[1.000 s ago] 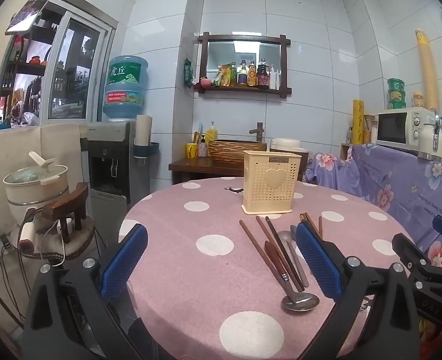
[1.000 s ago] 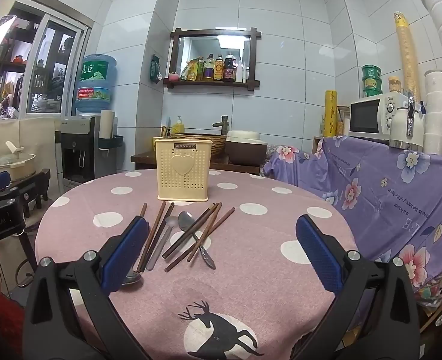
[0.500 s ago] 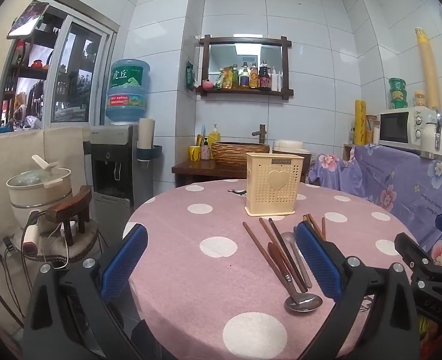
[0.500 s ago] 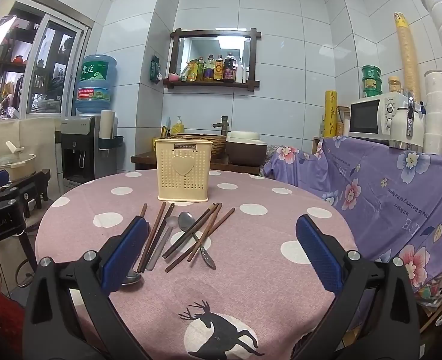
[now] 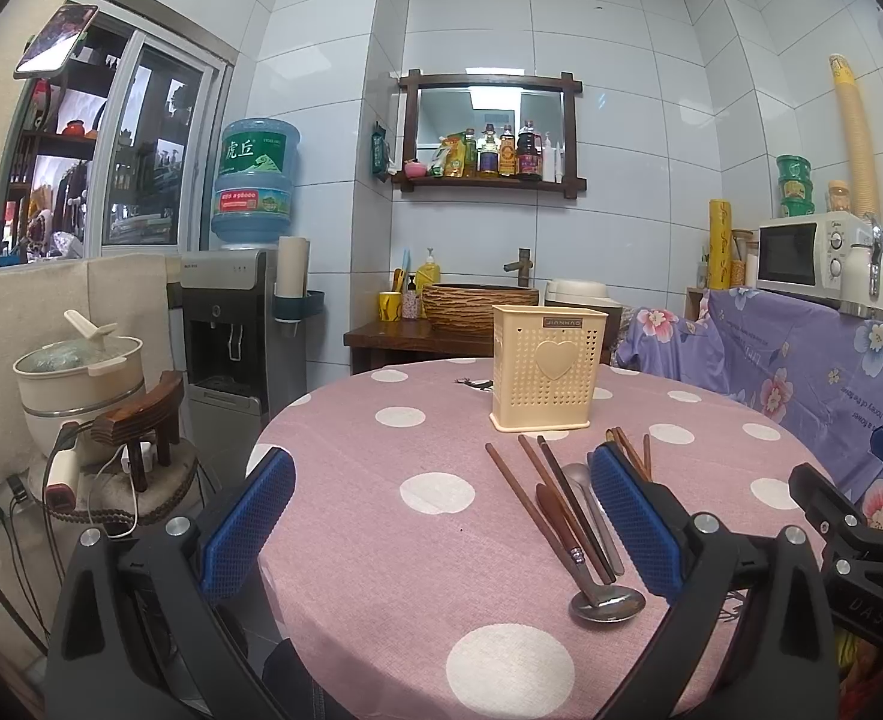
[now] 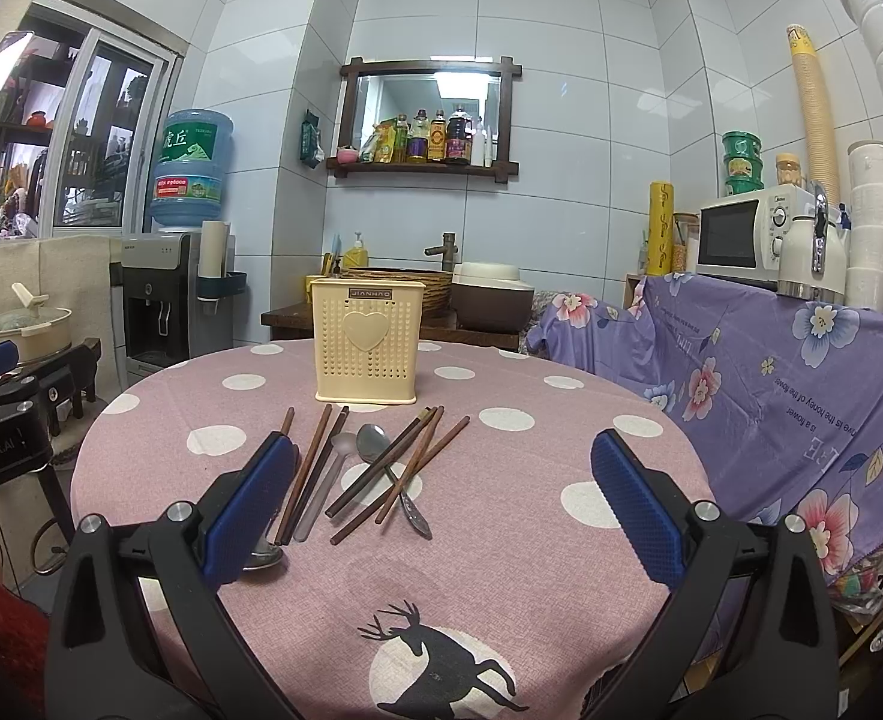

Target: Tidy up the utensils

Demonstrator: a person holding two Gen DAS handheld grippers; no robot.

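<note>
A cream perforated utensil holder [image 6: 368, 341] with a heart stands upright on the round pink polka-dot table [image 6: 561, 570]; it also shows in the left wrist view [image 5: 546, 366]. In front of it lie several brown chopsticks [image 6: 408, 468], a steel spoon [image 6: 389, 471] and a translucent spoon [image 6: 327, 483]. In the left wrist view I see chopsticks [image 5: 552, 507] and a metal ladle-like spoon [image 5: 603, 600]. My right gripper [image 6: 441, 507] is open and empty above the table's near side. My left gripper [image 5: 441, 519] is open and empty at the table's left edge.
A water dispenser [image 5: 243, 324] and a stool with a pot [image 5: 78, 372] stand left of the table. A purple floral cloth [image 6: 801, 372] covers a counter with a microwave [image 6: 753, 231] on the right. A wooden sink stand [image 6: 393, 294] is behind the table.
The left gripper has shifted slightly, so the table sits a little lower and more centred in its view. The right gripper and the utensils have not moved.
</note>
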